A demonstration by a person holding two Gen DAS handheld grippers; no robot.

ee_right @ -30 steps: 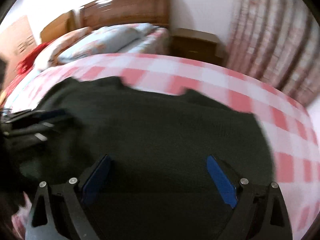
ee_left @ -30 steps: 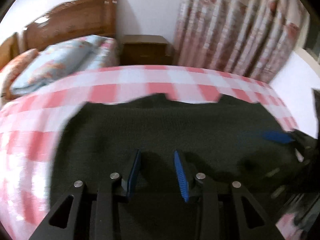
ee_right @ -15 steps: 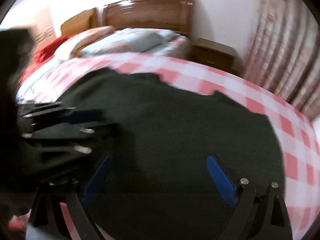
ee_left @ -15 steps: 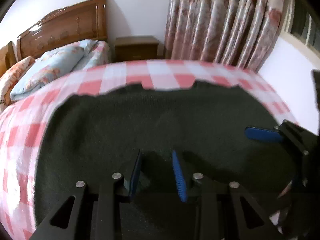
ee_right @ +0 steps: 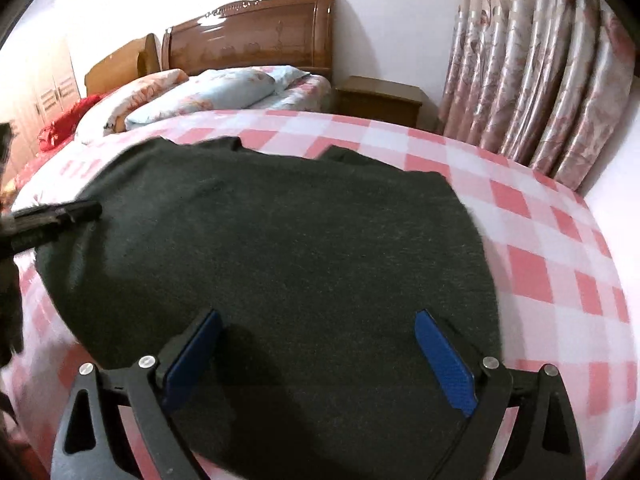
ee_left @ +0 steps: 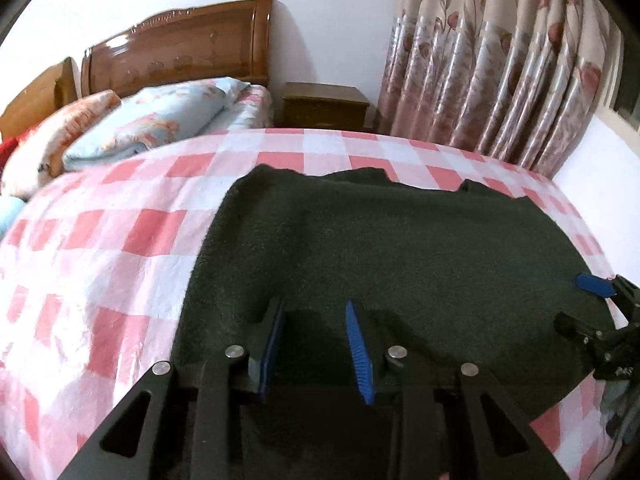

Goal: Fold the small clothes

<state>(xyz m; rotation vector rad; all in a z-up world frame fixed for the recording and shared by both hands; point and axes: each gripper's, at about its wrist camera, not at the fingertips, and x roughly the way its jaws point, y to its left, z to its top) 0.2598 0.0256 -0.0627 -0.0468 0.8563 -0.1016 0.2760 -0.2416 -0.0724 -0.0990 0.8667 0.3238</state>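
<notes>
- While the dark green knitted garment [ee_left: 400,248] is lying spread flat on the pink-and-white checked sheet [ee_left: 120,220], the left gripper [ee_left: 316,320] is hovering over it, jaws narrowly parted.
- Right gripper [ee_right: 316,334] is hovering too, jaws gaping wide.

The dark garment's [ee_right: 280,248] near hem runs under the right gripper [ee_right: 316,356] and off the bottom edge.
</notes>
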